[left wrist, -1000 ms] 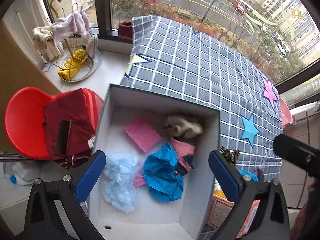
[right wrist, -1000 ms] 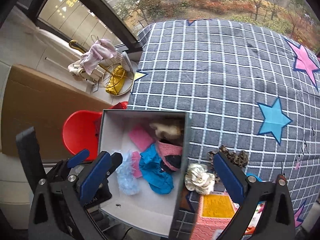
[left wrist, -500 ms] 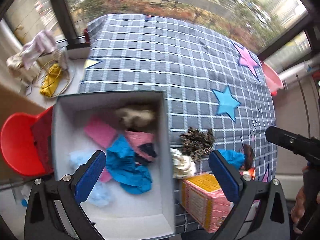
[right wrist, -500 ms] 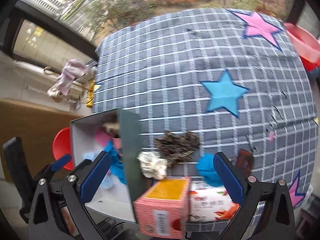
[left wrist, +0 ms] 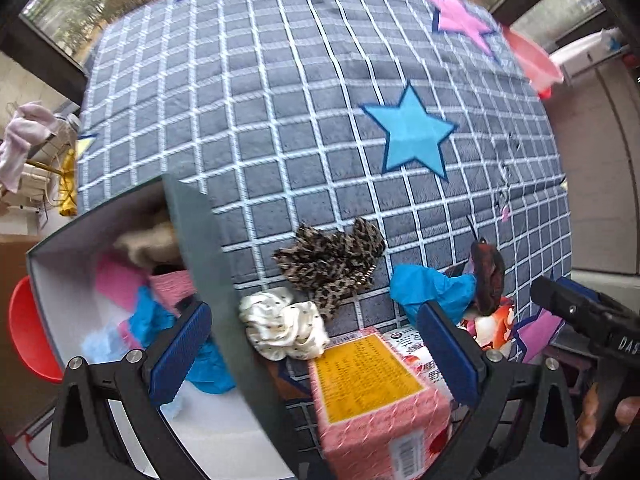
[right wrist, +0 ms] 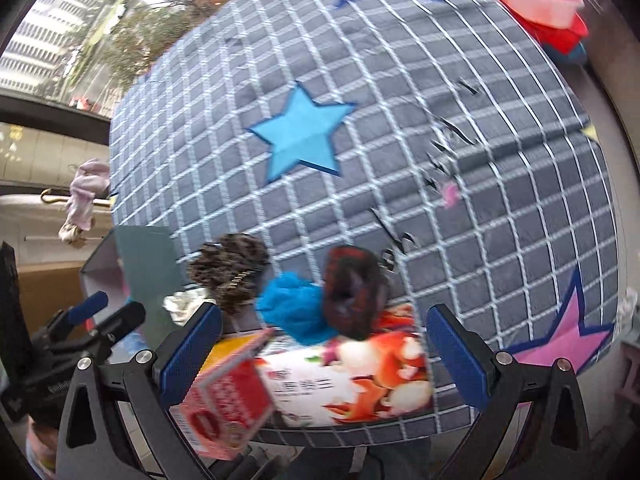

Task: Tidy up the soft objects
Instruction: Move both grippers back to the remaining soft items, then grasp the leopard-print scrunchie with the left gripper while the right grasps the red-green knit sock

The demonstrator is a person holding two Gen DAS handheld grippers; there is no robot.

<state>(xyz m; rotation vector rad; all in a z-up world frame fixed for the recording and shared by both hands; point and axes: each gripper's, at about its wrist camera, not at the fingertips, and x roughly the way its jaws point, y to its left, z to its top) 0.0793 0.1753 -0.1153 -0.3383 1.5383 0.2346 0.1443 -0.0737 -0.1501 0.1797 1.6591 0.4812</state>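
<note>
Left-frame box (left wrist: 208,264) already holds several soft pieces — four scrunchies wait mid-frame: leopard (left wrist: 332,256), cream (left wrist: 284,328), blue (left wrist: 432,292), dark red (left wrist: 486,276). Left gripper (left wrist: 316,352) and right gripper (right wrist: 320,352) both spread, empty.

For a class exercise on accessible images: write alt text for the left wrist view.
Open left tongs hover over a white scrunchie on a checked, star-patterned cloth. A leopard-print scrunchie and a blue one lie beyond; a box of soft items sits left, and a pink carton is nearest.

The right wrist view is motion-blurred, and the green box (left wrist: 208,280) wall hides part of its contents.
</note>
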